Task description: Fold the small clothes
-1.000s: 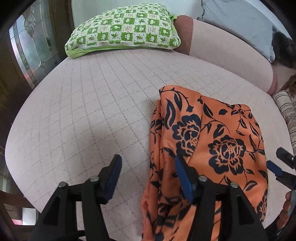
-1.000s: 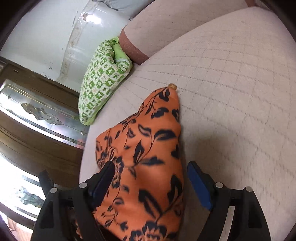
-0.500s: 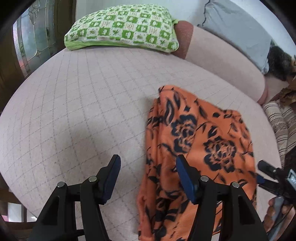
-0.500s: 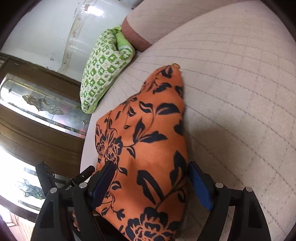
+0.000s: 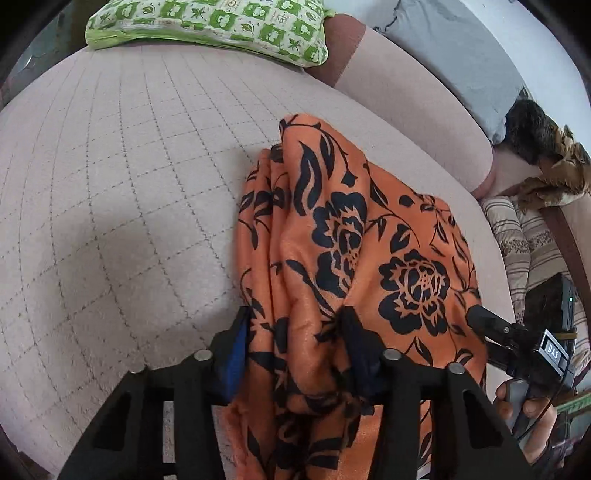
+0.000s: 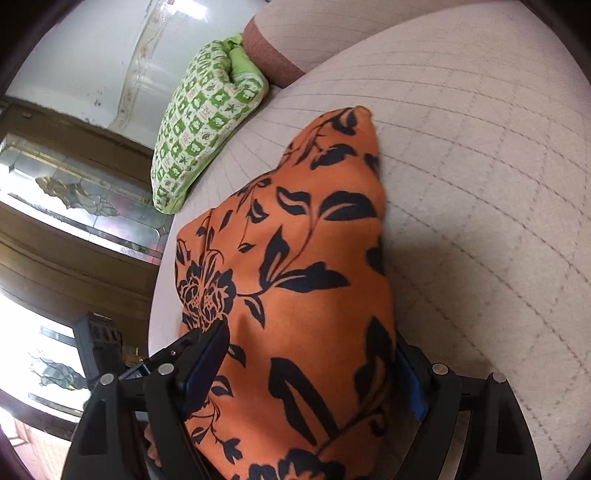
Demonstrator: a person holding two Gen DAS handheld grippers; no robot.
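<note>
The orange floral cloth (image 5: 354,258) lay on the quilted sofa seat (image 5: 129,192). The left tool (image 5: 295,347) had just been closing, fabric bunched between its narrowed pads. The right tool (image 6: 310,373), at the cloth's four o'clock edge, stood wide astride the fabric.

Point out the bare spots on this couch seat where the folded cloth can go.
Widest bare patch: the quilted seat left of the orange cloth, running up to the green pillow. Another bare stretch lies right of the cloth in the right wrist view. Crowded: the near edge, where both grippers straddle the cloth, left, right.
</note>
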